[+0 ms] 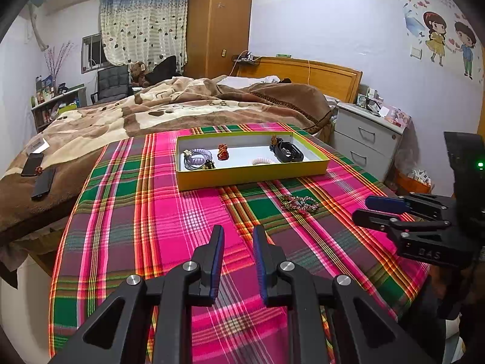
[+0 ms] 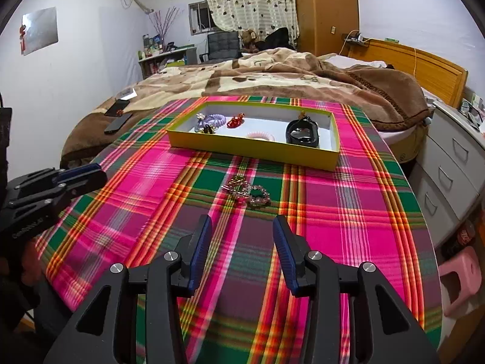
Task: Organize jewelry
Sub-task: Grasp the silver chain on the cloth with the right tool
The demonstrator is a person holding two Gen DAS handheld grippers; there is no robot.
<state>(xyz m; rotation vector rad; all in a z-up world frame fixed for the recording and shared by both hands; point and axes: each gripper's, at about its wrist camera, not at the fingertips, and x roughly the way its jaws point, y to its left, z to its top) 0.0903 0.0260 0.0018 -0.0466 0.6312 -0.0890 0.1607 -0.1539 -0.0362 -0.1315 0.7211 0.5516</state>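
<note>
A yellow box (image 1: 251, 174) (image 2: 251, 148) with a white inside stands on the plaid cloth. In it lie a purple hair tie (image 1: 197, 157) (image 2: 213, 119), a red clip (image 1: 223, 152) (image 2: 235, 121), a pink coil tie (image 1: 263, 161) (image 2: 260, 135) and a black band (image 1: 289, 151) (image 2: 303, 133). A pile of beaded bracelets (image 1: 300, 203) (image 2: 248, 192) lies loose on the cloth in front of the box. My left gripper (image 1: 238, 236) (image 2: 91, 173) is open and empty, near the front. My right gripper (image 2: 242, 227) (image 1: 363, 207) is open and empty, just short of the bracelets.
The plaid-covered table (image 1: 151, 212) abuts a bed with a brown blanket (image 1: 182, 103). Two phones (image 1: 38, 171) lie on the blanket at the left. White drawers (image 2: 454, 163) and a pink stool (image 2: 460, 279) stand to the right.
</note>
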